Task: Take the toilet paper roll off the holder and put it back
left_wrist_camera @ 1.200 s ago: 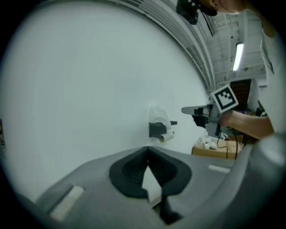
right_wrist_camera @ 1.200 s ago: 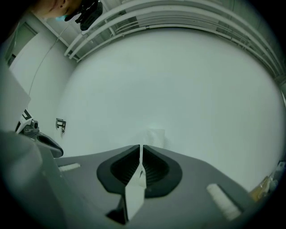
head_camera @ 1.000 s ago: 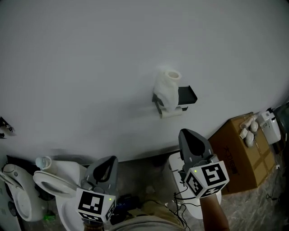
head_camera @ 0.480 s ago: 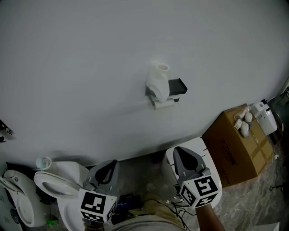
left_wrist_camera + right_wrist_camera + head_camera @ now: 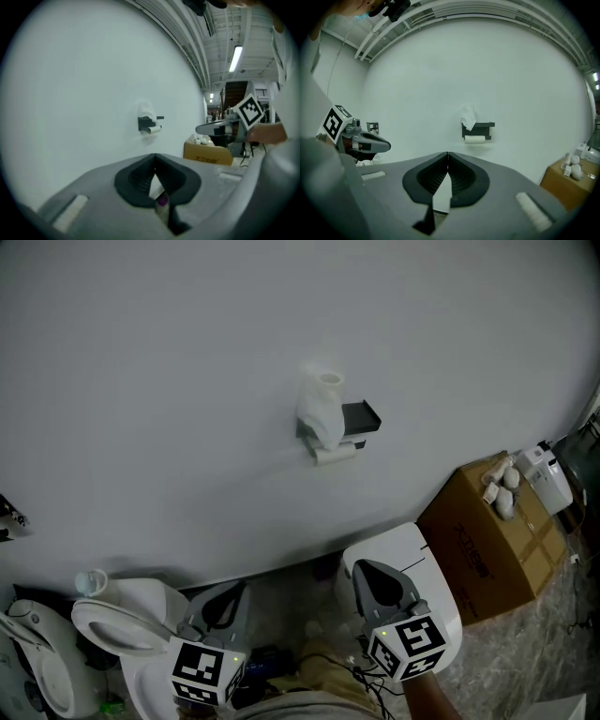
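Wall: plain white, and it carries one black holder mounted about mid-wall.

Toilet paper roll: one, on the holder, lying crosswise along its lower edge. One crumpled white wad of tissue sits on the holder's top at its left end. It may be wrapped round a second upright roll; I cannot tell from here.

Left gripper: jaws pressed together, nothing pinched. Held low, well apart from the holder and pointing toward the wall.

Right gripper: jaws also pressed together and empty. It is low too, aimed almost straight at the holder from well back.

Along the foot of the wall:
- Toilet bowl, seat open, just under the left gripper.
- A second white bowl at the far left, only partly seen.
- One white box-shaped fixture directly beneath the right gripper, between the person and the wall.
- One cardboard box to the right of that fixture. A few small white lumps lie at the far edge of its top. One white device is just beyond its far right corner.

Count: two grippers, one holder, one roll on it, two bowls, one cardboard box.
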Available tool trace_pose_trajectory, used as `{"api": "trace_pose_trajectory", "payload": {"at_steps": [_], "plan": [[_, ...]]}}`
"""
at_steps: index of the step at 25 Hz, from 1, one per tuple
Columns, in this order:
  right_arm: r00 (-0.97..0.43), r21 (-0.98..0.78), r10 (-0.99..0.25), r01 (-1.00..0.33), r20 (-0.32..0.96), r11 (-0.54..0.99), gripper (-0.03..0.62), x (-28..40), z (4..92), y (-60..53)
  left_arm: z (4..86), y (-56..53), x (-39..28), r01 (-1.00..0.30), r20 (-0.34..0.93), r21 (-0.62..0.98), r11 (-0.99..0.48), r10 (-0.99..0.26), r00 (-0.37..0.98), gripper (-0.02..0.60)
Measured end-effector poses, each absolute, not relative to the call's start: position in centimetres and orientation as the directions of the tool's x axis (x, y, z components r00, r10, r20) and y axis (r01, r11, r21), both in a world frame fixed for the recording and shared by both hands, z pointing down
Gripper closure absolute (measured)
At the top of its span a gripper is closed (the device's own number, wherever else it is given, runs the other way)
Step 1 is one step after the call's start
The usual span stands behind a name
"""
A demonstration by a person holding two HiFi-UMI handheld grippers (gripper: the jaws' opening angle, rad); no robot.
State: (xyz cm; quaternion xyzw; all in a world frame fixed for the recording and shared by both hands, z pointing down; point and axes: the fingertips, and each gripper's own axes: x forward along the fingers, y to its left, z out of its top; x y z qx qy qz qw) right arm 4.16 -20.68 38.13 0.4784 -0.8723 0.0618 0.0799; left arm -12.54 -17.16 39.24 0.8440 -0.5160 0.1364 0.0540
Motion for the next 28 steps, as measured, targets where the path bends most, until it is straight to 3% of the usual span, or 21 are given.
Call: {"api": "trace_pose_trajectory", "payload": {"at_steps": [28], "plan": [[-0.54,-0.023,-0.823,-0.838,0.176,0.545,0.589,3.88,37.28,-20.34,38.4,-17.07,-11.96,-0.878,0.266,-0.053,-0.475,-0.854,0.446,0.588]]}}
